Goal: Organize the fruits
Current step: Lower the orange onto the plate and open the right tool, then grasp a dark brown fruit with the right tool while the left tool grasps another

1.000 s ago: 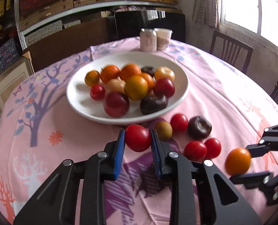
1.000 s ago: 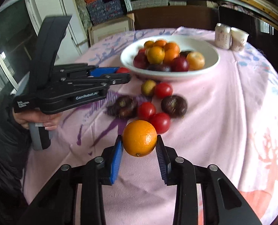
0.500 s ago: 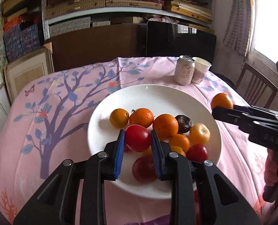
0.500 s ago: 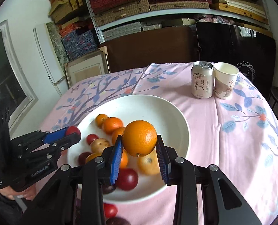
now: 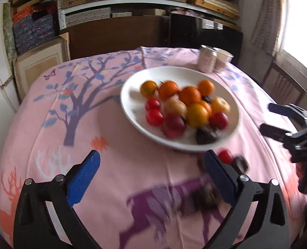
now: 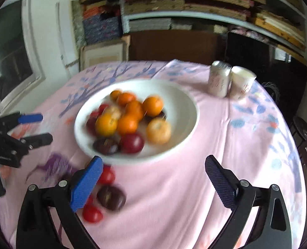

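Left wrist view: the desk (image 5: 116, 182), under a pink cloth printed with trees and deer, fills the frame; shelves of stacked goods cross the top.
Bowl: the white bowl (image 5: 130, 105) sits right of centre, heaped with oranges, red fruits and dark ones; in the right wrist view it lies in the middle (image 6: 186, 108).
Can and cup: a drink can (image 6: 218, 81) and a paper cup (image 6: 241, 82) stand touching each other in the upper right, beyond the bowl.
Left hand-held gripper: left hand-held gripper (image 5: 151, 175) has just been opening; its jaws now stand spread wide with only cloth between them, low in the frame and short of the bowl's near rim.
Right hand-held gripper: right hand-held gripper (image 6: 153, 176) has likewise just been opening and is spread wide, nothing between the pads.
Loose fruit: a dark fruit (image 6: 111, 197) and small red fruits (image 6: 92, 213) lie on the cloth at lower left of the right wrist view, just outside the bowl; the left wrist view shows a red one (image 5: 225, 156) beside its right finger.
Step in hand: both loads appear dropped into the bowl; this reads as the release and turn toward the leftovers.
Next move: each hand-held gripper needs to drop over one loose fruit, straddle it and close gently, as round fruit will roll.
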`<action>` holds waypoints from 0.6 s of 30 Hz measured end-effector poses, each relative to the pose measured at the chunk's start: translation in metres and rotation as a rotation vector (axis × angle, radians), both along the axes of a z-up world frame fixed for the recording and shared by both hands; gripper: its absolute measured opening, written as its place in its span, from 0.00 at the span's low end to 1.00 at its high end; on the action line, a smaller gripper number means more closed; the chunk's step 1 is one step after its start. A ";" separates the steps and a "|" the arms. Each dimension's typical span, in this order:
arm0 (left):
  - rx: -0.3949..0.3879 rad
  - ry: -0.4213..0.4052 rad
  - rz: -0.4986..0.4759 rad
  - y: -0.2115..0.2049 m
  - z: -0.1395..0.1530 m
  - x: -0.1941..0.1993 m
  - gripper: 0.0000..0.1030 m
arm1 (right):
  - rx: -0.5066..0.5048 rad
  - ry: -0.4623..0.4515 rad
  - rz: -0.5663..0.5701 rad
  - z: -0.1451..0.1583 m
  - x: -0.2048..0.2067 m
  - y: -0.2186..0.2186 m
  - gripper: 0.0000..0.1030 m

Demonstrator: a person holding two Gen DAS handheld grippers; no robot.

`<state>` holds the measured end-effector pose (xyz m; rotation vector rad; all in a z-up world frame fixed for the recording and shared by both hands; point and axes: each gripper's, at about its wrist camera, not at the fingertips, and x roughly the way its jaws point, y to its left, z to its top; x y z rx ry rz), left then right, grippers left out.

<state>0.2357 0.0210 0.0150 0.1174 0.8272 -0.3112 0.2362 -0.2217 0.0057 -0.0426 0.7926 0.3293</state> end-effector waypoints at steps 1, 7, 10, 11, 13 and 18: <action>0.010 -0.003 -0.020 -0.003 -0.003 -0.011 0.96 | -0.002 0.026 0.010 -0.007 -0.006 0.000 0.97; 0.249 -0.076 -0.217 -0.051 -0.037 -0.061 0.96 | -0.016 0.134 0.046 -0.042 -0.008 0.024 0.97; 0.306 -0.106 -0.245 -0.069 -0.054 -0.062 0.96 | 0.049 0.192 0.056 -0.053 -0.007 0.025 0.97; 0.317 -0.093 -0.250 -0.071 -0.061 -0.060 0.96 | 0.047 0.179 0.060 -0.054 -0.010 0.026 0.97; 0.283 -0.068 -0.251 -0.071 -0.061 -0.053 0.96 | 0.036 0.171 0.072 -0.054 -0.013 0.031 0.97; 0.220 -0.030 -0.270 -0.070 -0.063 -0.045 0.47 | 0.033 0.139 0.091 -0.050 -0.019 0.048 0.49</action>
